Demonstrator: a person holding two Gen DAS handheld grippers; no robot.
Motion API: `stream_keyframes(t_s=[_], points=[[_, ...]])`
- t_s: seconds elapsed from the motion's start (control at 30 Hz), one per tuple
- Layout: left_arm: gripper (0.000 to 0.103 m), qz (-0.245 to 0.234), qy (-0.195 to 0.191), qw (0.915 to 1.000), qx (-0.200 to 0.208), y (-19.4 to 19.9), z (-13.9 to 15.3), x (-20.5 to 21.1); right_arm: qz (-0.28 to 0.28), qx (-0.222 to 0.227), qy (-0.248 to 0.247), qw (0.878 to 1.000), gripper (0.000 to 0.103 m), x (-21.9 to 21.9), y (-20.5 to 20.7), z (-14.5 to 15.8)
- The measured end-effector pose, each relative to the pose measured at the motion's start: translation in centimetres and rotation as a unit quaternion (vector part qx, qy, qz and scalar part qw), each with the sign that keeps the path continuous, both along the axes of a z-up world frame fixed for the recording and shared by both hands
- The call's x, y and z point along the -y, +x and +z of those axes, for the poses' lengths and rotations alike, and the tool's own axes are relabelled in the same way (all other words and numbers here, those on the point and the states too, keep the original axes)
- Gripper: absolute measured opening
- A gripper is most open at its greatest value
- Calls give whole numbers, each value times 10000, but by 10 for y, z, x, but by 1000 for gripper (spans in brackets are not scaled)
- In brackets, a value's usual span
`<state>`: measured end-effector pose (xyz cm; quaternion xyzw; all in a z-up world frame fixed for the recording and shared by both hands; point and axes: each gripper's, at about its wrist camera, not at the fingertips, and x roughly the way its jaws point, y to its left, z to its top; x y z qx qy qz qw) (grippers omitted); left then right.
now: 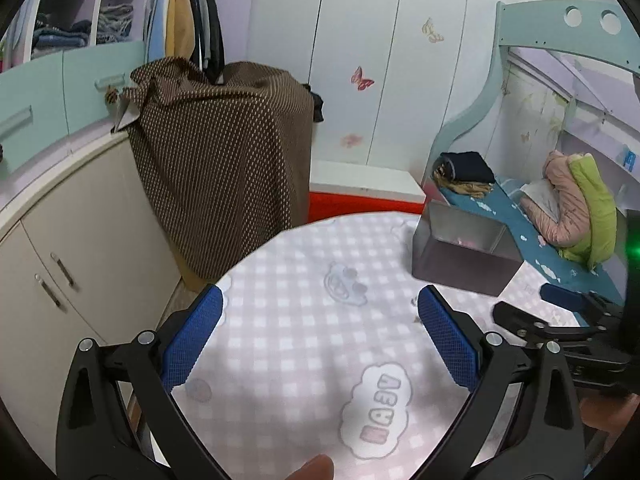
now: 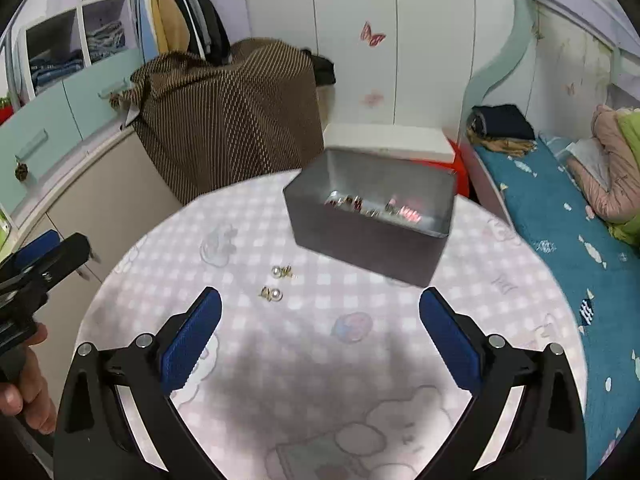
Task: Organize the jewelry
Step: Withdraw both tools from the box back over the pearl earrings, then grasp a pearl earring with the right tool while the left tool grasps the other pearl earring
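Right gripper (image 2: 320,320) hangs over the near part of the round desk (image 2: 280,380), jaws wide apart and empty; left gripper (image 1: 320,316) likewise spread and empty over bare cloth. Just beyond lie two pearl earrings (image 2: 277,282), close together, left of the open grey tin (image 2: 360,240), which already holds jewelry. Recommended: lower onto one earring only, straddle its pearl, and close gently, since small round pieces will likely skid.

Pink-and-white checked tablecloth (image 2: 304,364), grey tin (image 2: 360,240), blue-padded black tongs (image 2: 320,312).
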<state>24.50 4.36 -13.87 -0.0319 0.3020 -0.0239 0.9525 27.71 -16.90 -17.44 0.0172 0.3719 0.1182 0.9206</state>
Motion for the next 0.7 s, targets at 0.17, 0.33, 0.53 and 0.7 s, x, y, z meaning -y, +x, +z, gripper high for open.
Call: stream_keyframes(t_s=[0.17,0.33,0.53,0.7], points=[[98,19,-10,9999,-106,5,-9,-2,168,-318,-109,9993,94,-15,17,-25],[98,38,-33,9998,-203,11,-15,-5,453,-682,-267,9963,59,-32,35,-47],[98,49,-65,9995,-298,18,-21,-9,628,-701,-315,9951,52,-43,44,-54],[98,28,-71,9993,-361,24,-25,-8,837,-586,-524,9934,27,-52,41,-54]])
